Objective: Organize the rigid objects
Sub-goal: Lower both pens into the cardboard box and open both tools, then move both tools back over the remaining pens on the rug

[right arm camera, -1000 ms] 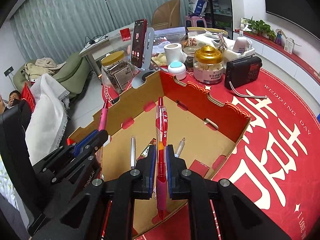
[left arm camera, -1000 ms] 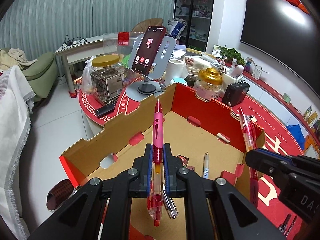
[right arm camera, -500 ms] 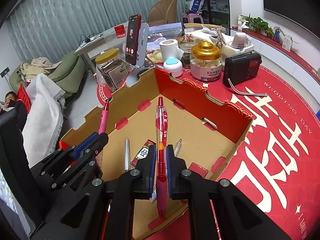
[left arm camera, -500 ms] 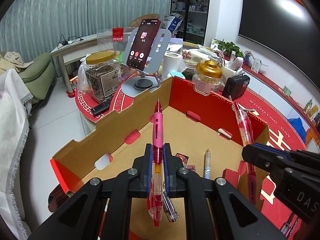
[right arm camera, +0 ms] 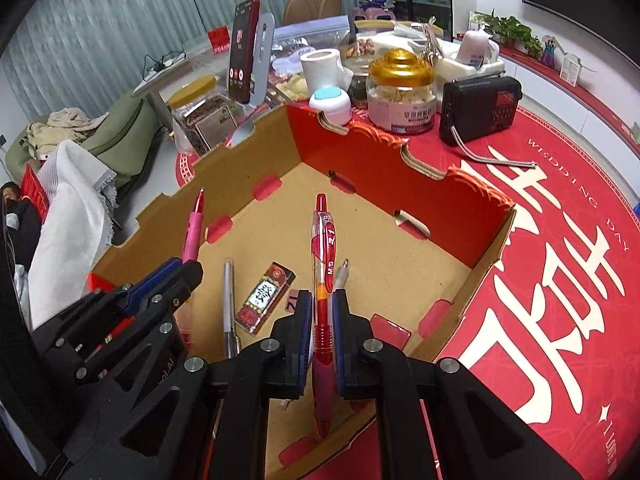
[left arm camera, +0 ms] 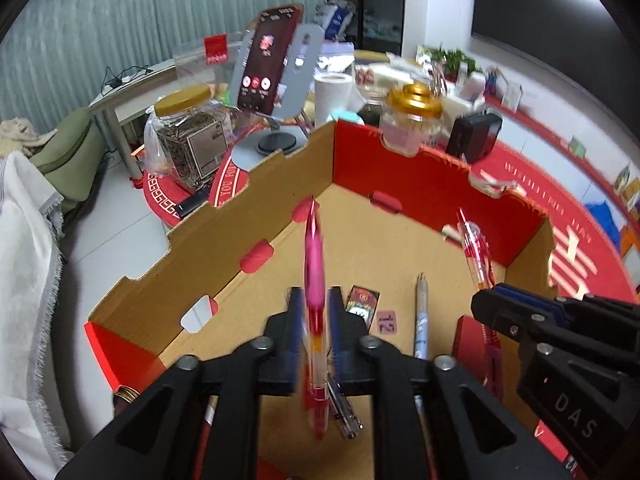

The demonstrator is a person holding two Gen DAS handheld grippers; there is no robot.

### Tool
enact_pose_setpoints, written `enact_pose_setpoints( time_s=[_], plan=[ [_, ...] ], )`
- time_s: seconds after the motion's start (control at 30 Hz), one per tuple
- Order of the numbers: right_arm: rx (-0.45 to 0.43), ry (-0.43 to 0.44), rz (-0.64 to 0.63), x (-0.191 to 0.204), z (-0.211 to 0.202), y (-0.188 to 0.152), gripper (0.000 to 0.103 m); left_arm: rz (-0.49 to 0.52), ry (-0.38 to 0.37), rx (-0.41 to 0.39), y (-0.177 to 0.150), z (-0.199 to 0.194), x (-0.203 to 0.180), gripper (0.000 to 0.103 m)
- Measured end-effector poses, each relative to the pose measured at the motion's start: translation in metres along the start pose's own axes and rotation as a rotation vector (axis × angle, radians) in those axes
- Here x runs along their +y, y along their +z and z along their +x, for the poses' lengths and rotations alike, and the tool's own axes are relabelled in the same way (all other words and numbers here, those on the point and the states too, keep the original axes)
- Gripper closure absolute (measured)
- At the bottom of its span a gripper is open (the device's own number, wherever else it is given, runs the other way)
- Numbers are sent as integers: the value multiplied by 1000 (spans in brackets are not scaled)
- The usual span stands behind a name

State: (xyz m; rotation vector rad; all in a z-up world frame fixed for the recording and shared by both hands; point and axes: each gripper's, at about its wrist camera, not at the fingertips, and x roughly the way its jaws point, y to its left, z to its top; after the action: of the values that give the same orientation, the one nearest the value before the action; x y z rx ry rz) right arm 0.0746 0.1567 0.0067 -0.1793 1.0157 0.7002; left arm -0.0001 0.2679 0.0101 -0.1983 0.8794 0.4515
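An open cardboard box [left arm camera: 436, 196] with red walls sits on the red tablecloth; it also shows in the right wrist view [right arm camera: 360, 168]. My left gripper [left arm camera: 316, 300] is above the box with the pink pen [left arm camera: 314, 264] between its fingers; a gap shows on each side and the pen is blurred. My right gripper [right arm camera: 320, 304] holds a red clear pen [right arm camera: 323, 264] over the box; narrow gaps show beside it. On the box floor lie a silver pen [right arm camera: 228, 296], a white pen [left arm camera: 420, 316], a small red-black packet [right arm camera: 264, 298] and a small pink tag [left arm camera: 386, 322].
Behind the box stand a phone on a grey stand [left arm camera: 268, 68], a gold-lid jar of dark sticks [left arm camera: 188, 132], a paper roll [right arm camera: 320, 66], a gold-capped jar [right arm camera: 402, 88] and a black radio [right arm camera: 480, 108]. A white cloth [right arm camera: 68, 216] hangs at the left.
Both grippers have moved forward and lower over the box. The left jaws have parted slightly around the pink pen, which now looks blurred. The right jaws look slightly wider too.
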Motion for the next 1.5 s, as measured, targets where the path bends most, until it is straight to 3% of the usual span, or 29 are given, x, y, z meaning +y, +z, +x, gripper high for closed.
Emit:
enact_pose_setpoints(
  time_s=[0.03, 0.07, 0.13, 0.2, 0.27, 0.37, 0.47, 0.57, 0.77, 0.9, 1.07, 1.13, 1.3, 1.5],
  plan=[
    [4, 1, 0, 0, 1, 0, 92, 14, 3, 13, 1, 1, -3, 45],
    [12, 1, -2, -1, 1, -1, 92, 18, 26, 9, 2, -1, -3, 31],
    [-1, -29, 14, -6, -3, -2, 79, 20, 84, -26, 2, -5, -2, 20],
    [-23, -43, 39, -13, -10, -2, 52, 9, 108, -30, 2, -5, 3, 17],
    [-77, -3, 57, -19, -24, -4, 28, -10, 90, -22, 1, -5, 9, 0],
    [-120, 20, 45, -21, -45, -9, 5, -25, 70, -66, -2, -16, 11, 0],
    [-149, -15, 43, -31, -67, -25, 5, 0, 39, -118, -5, -35, 1, 0],
    [-155, -47, 125, -61, -87, -53, 5, 76, -39, -151, -13, -58, -21, 0],
    [-149, -107, 455, -152, -130, -134, 5, 330, -239, -201, -56, -106, -94, 0],
    [-172, -148, 617, -192, -155, -187, 5, 590, -360, -181, -113, -120, -155, 0],
    [-163, -137, 721, -214, -165, -232, 5, 884, -358, -183, -180, -123, -195, 0],
    [-164, -125, 736, -216, -166, -244, 5, 940, -340, -172, -196, -119, -196, 0],
    [-155, -84, 735, -213, -162, -258, 5, 968, -313, -102, -213, -98, -192, 0],
    [-160, -80, 716, -209, -161, -264, 5, 860, -290, -143, -202, -84, -205, 0]
  ],
)
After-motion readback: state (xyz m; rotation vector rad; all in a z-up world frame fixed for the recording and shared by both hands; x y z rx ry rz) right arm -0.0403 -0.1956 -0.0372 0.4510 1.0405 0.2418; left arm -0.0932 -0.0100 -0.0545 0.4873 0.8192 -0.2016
